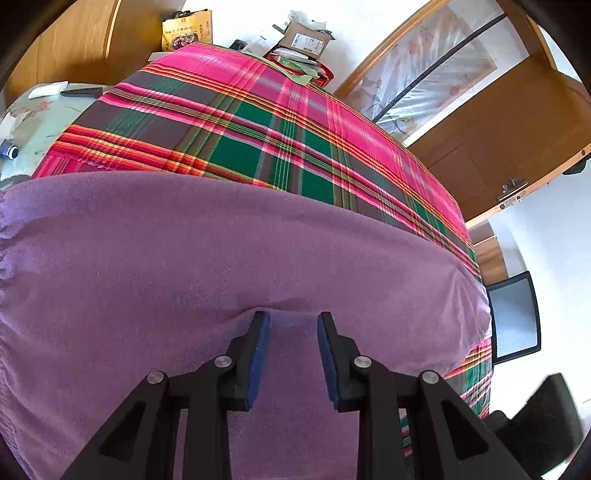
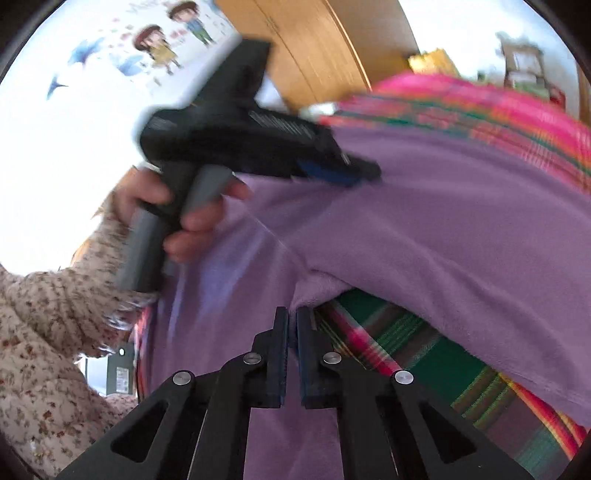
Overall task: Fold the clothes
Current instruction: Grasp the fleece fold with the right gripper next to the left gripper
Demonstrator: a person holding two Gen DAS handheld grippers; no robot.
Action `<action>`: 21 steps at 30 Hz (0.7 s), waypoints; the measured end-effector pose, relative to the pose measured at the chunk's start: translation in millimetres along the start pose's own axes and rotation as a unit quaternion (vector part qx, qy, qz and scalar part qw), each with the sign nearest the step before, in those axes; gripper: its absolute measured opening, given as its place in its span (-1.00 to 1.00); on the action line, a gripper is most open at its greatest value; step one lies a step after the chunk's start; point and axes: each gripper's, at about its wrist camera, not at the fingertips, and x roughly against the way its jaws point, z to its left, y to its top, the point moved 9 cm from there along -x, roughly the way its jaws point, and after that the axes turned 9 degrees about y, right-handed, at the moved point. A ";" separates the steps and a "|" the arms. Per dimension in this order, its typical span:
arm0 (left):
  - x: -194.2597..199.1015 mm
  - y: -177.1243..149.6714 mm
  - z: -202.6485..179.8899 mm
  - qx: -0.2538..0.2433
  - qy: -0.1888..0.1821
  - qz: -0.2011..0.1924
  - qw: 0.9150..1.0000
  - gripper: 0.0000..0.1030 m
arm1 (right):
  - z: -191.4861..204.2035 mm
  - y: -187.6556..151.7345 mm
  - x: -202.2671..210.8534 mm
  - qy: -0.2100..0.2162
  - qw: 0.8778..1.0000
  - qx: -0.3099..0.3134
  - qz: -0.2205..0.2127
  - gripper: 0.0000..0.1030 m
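A purple fleece garment lies spread over a bright plaid cloth. My left gripper sits low on it, its blue pads partly apart, with a puckered fold of the purple fabric filling the gap. In the right wrist view the garment is folded over, with plaid cloth showing under its edge. There a person's hand squeezes the left gripper, whose tips press on the cloth. My right gripper has its pads almost together at the garment's folded lower edge, which meets its tips.
Cardboard boxes and a yellow bag crowd the far end of the surface. A dark remote lies at the left. A wooden door and a black chair stand to the right. A floral sleeve fills the lower left.
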 end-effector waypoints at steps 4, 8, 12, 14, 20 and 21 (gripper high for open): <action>-0.3 0.3 -0.5 0.000 0.001 -0.001 1.000 -0.45 | 39.3 -2.6 10.6 0.007 0.997 0.077 -0.023 -0.92; -0.2 -0.5 -1.1 0.000 0.002 -0.002 1.000 -0.45 | 41.3 -20.0 -8.4 -0.015 0.994 0.101 0.028 -0.90; -0.6 -0.9 -1.2 -0.001 0.002 -0.004 1.000 -0.45 | 15.4 -11.4 -10.2 -0.021 0.999 0.036 0.009 -0.85; -0.8 -0.5 -0.8 -0.001 0.002 -0.004 1.000 -0.45 | 1.7 -1.6 1.6 -0.014 1.000 -0.006 -0.021 -0.76; -1.9 0.6 -0.3 -0.001 0.000 -0.005 1.000 -0.45 | -34.0 7.0 3.9 0.009 0.993 -0.109 -0.039 -0.39; -2.0 0.7 -0.4 -0.001 -0.001 -0.005 1.000 -0.45 | -38.6 6.6 1.0 0.016 0.991 -0.124 -0.038 -0.39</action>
